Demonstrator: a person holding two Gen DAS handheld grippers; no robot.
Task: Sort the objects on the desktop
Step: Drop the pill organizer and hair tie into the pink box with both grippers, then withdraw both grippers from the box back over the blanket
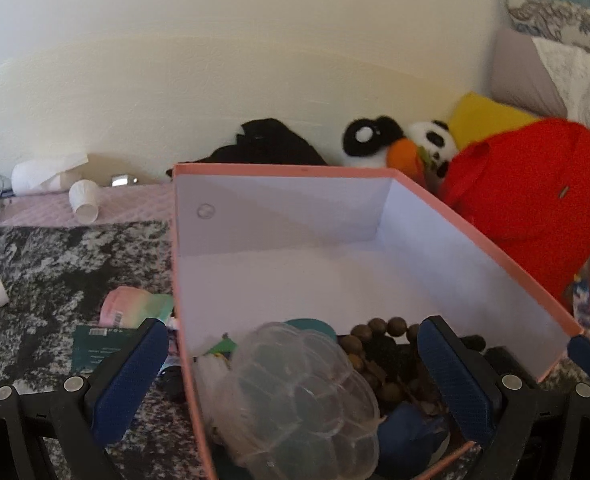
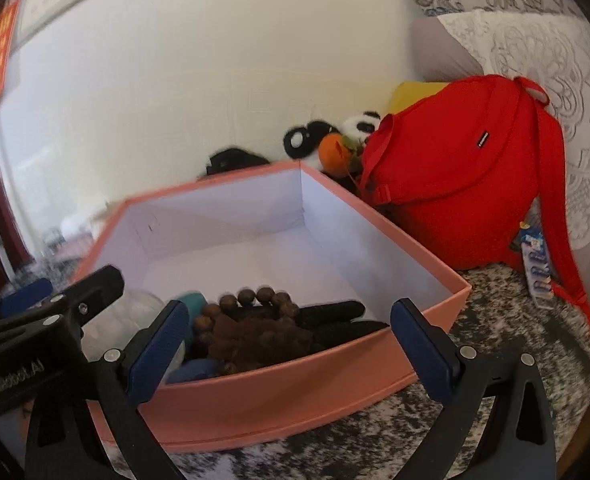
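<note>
With both sets of jaws spread and empty above the pink box [image 1: 475,240], clear bead case [image 1: 299,396] and wooden bracelet [image 2: 255,304] dropped inside, seemingly sorted.

Left claw [image 1: 295,376]: black frame, blue ribbed pads [image 1: 127,380], jaws spread wide, nothing gripped between them. Right claw [image 2: 291,350]: same build, blue pads [image 2: 419,348], jaws likewise wide apart and empty. In the right wrist view the left claw [image 2: 61,294] sits just beside, at lower left.
</note>
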